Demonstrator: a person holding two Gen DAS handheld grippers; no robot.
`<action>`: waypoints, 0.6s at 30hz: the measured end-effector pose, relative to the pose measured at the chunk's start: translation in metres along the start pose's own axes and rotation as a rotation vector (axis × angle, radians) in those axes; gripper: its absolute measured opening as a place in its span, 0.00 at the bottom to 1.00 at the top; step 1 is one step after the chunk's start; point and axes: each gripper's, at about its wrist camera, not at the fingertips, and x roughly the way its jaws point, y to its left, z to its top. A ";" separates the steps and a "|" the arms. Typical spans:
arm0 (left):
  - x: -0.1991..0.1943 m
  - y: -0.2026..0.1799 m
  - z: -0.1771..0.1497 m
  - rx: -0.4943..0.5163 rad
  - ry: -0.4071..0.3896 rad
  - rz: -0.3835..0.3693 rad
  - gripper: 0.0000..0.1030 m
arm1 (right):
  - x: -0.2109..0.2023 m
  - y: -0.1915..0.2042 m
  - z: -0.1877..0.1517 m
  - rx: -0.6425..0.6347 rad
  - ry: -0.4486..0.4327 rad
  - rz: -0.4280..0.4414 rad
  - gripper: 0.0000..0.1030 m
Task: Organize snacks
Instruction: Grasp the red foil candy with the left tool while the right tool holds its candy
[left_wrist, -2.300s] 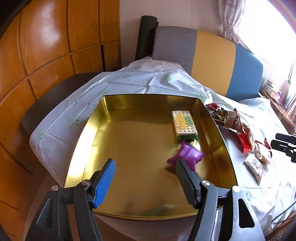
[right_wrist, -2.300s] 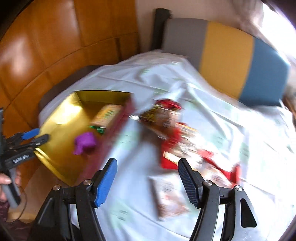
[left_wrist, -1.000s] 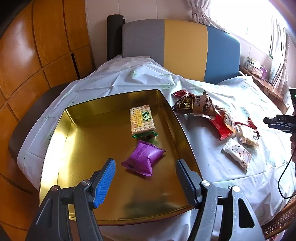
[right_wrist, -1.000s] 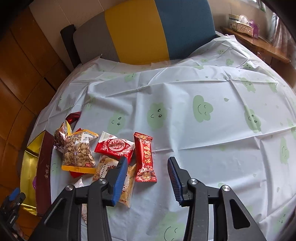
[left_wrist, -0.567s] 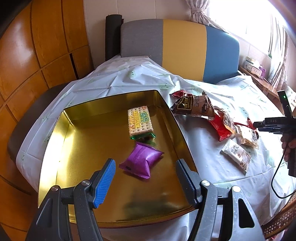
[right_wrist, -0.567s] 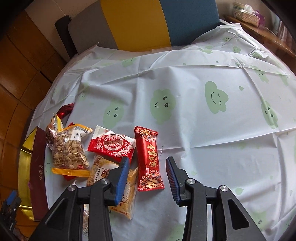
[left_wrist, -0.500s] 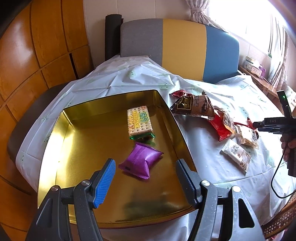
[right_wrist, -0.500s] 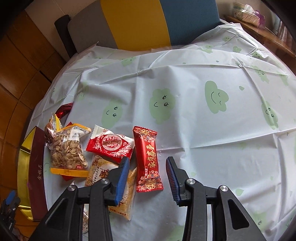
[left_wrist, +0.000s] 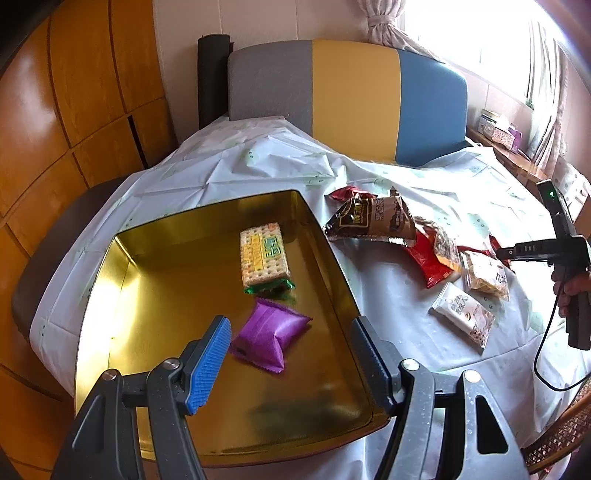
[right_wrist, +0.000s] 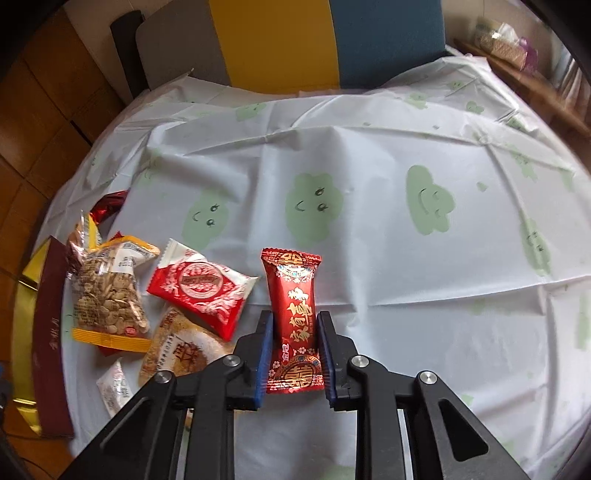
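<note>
Cloud-printed tablecloth (right_wrist: 369, 140) covered the table. Right gripper (right_wrist: 295, 350) pinched the long red packet (right_wrist: 293, 317) at its middle; left gripper (left_wrist: 291, 354) hung spread over the gold tin (left_wrist: 122, 266), which held 2 snacks. Lifting straight up would probably spare the neighbouring packets.

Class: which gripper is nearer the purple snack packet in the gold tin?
Left. The left gripper hangs open just above the purple snack packet; the right gripper is across the table, clamped on a red candy packet.
</note>
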 end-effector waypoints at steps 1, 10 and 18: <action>0.000 0.000 0.002 0.003 -0.002 0.000 0.67 | 0.001 -0.001 0.000 -0.001 0.008 -0.013 0.23; 0.001 -0.002 0.022 0.027 0.012 -0.036 0.66 | 0.012 -0.003 -0.004 -0.015 0.048 -0.042 0.23; 0.006 -0.012 0.054 0.064 0.024 -0.086 0.56 | 0.017 -0.012 -0.001 0.010 0.056 -0.015 0.24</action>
